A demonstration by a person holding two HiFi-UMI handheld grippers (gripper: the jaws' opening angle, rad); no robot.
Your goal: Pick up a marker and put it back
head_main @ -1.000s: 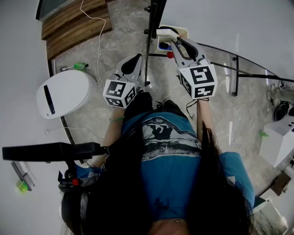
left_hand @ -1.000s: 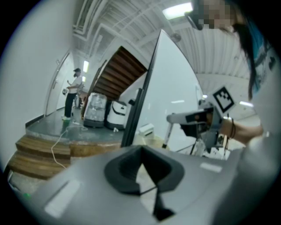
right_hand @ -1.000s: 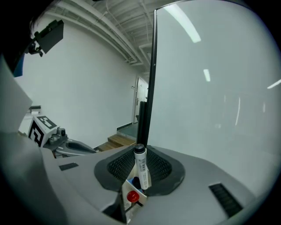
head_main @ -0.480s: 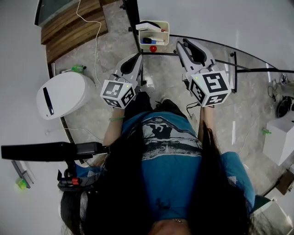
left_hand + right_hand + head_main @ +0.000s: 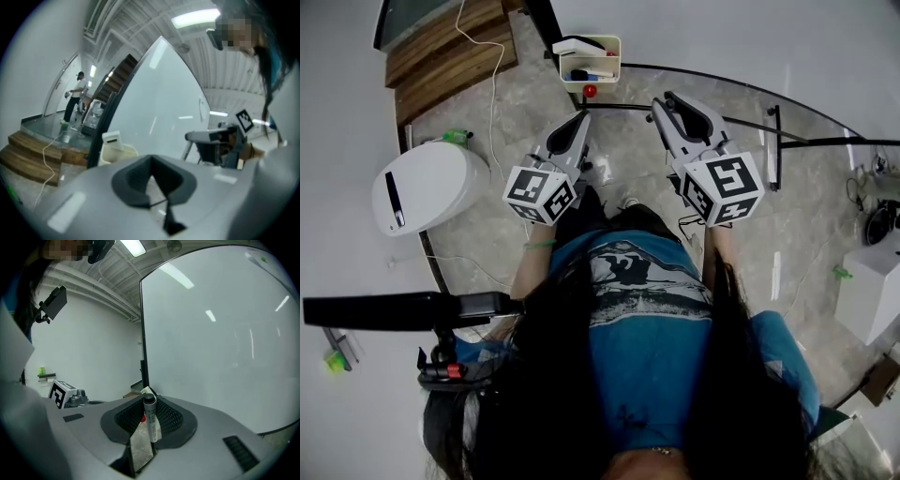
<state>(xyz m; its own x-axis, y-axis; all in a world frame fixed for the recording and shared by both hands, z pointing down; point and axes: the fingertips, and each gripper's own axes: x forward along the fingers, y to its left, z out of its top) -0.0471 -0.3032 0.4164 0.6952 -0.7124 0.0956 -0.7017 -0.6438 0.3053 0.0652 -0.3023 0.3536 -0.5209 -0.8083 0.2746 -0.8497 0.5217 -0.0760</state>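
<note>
- The right tongs (image 5: 666, 105) clamp an upright marker (image 5: 150, 420), near the pen tray (image 5: 618, 58).
- The left tongs (image 5: 578, 119) are closed and empty, just beneath that tray.

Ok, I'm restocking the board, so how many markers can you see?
2. One marker is clamped in the right gripper; a second marker lies in the tray. More may be hidden inside the tray.

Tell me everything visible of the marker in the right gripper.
The marker stands roughly upright between the right gripper's dark ribbed pads, which clamp its barrel. It is a slim, pale grey cylinder, plastic by its look, with small dark print down its side and a dark cap on top. Its lower end is hidden.
</note>
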